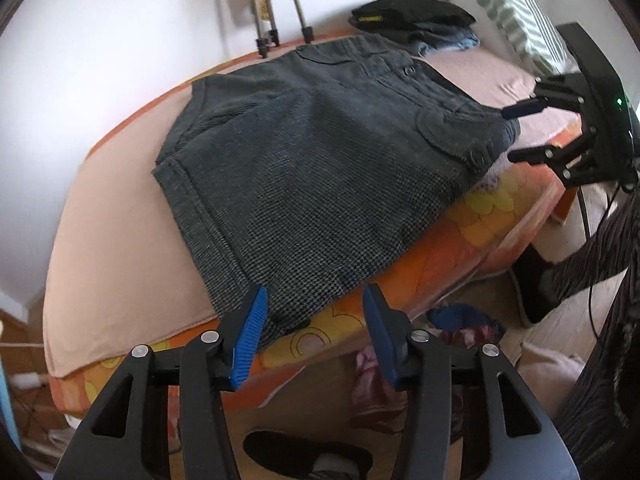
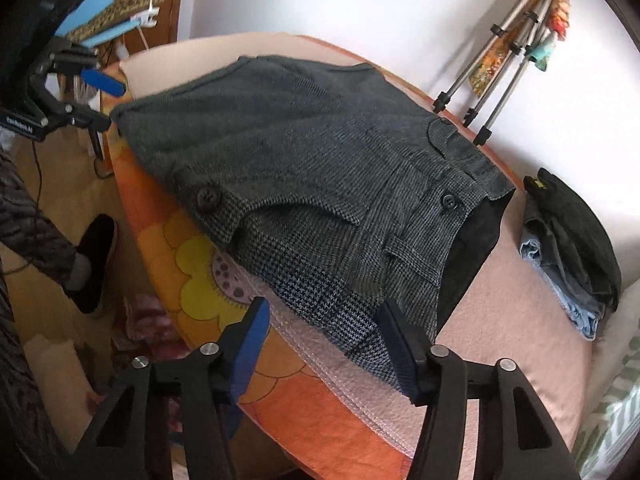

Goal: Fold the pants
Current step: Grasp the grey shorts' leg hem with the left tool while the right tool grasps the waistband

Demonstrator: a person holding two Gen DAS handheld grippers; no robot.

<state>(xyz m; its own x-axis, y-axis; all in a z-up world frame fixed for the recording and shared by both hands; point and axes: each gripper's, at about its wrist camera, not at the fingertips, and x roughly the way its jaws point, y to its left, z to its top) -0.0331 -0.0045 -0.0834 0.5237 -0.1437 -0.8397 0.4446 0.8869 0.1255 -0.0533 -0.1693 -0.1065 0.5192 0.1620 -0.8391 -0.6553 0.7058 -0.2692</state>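
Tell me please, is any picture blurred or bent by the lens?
Left wrist view: strong fisheye bending, the bed edge curves; pants fairly sharp. Right wrist view: same bending, white wall overexposed, the left tool slightly blurred.

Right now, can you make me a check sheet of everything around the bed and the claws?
Surface: bed with a pink sheet over an orange flowered cover.
Job's things: grey checked pants, already folded, lying flat at the bed's near edge.
Clutter: pile of folded clothes beside the pants; striped pillow; cloth heap on the floor.
Grippers: left claw open at the pants' hem end; right claw open at the waistband end; neither holds anything.
Cables: black cable hanging below the right claw.
Surroundings: tripod against the white wall; the person's slipper on the floor.
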